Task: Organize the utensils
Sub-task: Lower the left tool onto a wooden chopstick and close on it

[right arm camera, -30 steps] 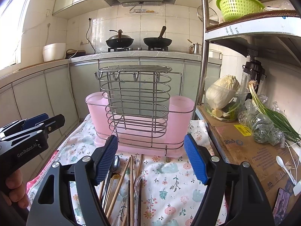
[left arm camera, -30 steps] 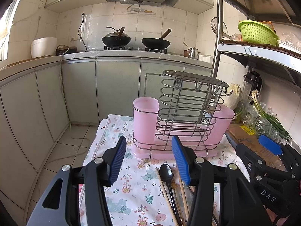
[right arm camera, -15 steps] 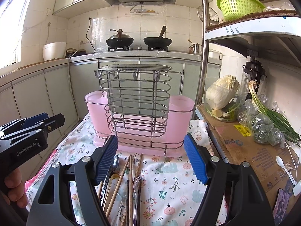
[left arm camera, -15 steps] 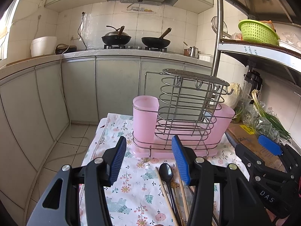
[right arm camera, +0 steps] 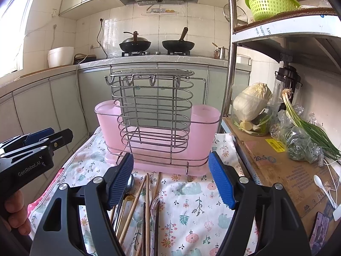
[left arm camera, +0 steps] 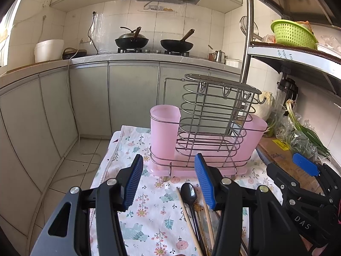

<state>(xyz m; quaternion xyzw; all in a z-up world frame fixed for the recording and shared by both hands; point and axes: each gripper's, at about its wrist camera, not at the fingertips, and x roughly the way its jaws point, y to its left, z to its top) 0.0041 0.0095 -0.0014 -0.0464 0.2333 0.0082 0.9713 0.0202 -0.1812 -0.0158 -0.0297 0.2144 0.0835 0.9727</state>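
A pink utensil holder with a wire rack point(left arm camera: 208, 136) point(right arm camera: 157, 128) stands on the floral cloth point(left arm camera: 149, 224) point(right arm camera: 196, 213). In front of it lie a dark spoon point(left arm camera: 188, 192), wooden chopsticks point(right arm camera: 147, 194) point(left arm camera: 187, 213) and a clear plastic fork point(right arm camera: 155, 202). My left gripper point(left arm camera: 168, 181) is open and empty above the cloth, left of the utensils. My right gripper point(right arm camera: 170, 181) is open and empty, hovering over the utensil pile. Each gripper shows at the edge of the other view.
A cardboard box point(right arm camera: 277, 164) with bagged greens point(right arm camera: 302, 140), a cabbage in a bowl point(right arm camera: 251, 104) and a white spoon point(right arm camera: 319, 183) sits to the right. A metal shelf post point(right arm camera: 231, 64) stands behind the holder. The cloth's left edge drops to the floor point(left arm camera: 70, 166).
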